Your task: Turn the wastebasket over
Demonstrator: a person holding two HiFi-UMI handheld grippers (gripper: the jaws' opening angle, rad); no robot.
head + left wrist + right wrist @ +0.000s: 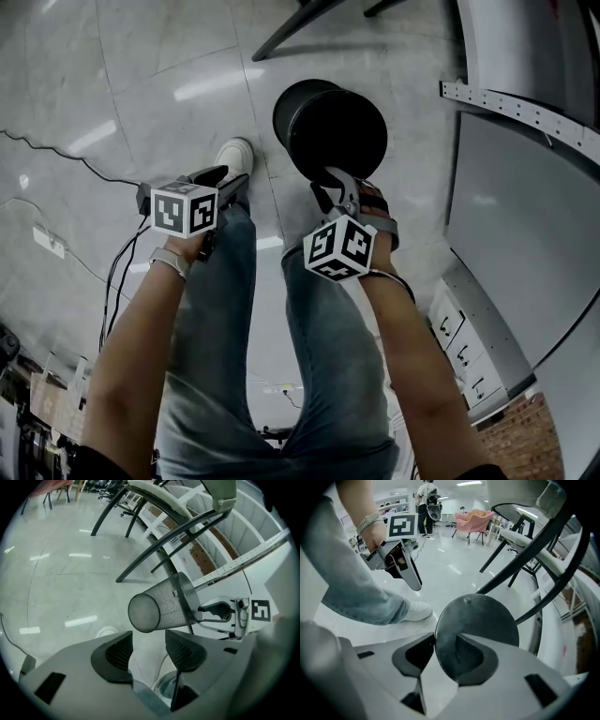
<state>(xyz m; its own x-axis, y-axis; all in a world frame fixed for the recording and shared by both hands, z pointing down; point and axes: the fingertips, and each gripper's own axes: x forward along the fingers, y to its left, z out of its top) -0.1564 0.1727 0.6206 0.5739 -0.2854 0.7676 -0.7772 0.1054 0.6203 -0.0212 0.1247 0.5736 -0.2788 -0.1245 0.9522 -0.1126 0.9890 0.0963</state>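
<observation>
The black mesh wastebasket (pixel 328 127) is tipped onto its side, its open rim towards me and its closed bottom (pixel 143 612) pointing away. My right gripper (pixel 336 187) is shut on the rim, with the mesh wall (pixel 476 634) between its pads; one pad shows through the mesh. From the left gripper view the right gripper (pixel 211 611) grips the rim's far side. My left gripper (pixel 225 178) hovers open to the basket's left, apart from it, with nothing between its jaws (pixel 149 651). It also shows in the right gripper view (pixel 405 569). Whether the basket touches the floor I cannot tell.
My jeans-clad legs and a white shoe (pixel 234 152) stand just left of the basket. Dark chair legs (pixel 140 541) slant behind it. White cabinets and a desk edge (pixel 525 206) lie to the right. Cables (pixel 56 159) run across the floor at left.
</observation>
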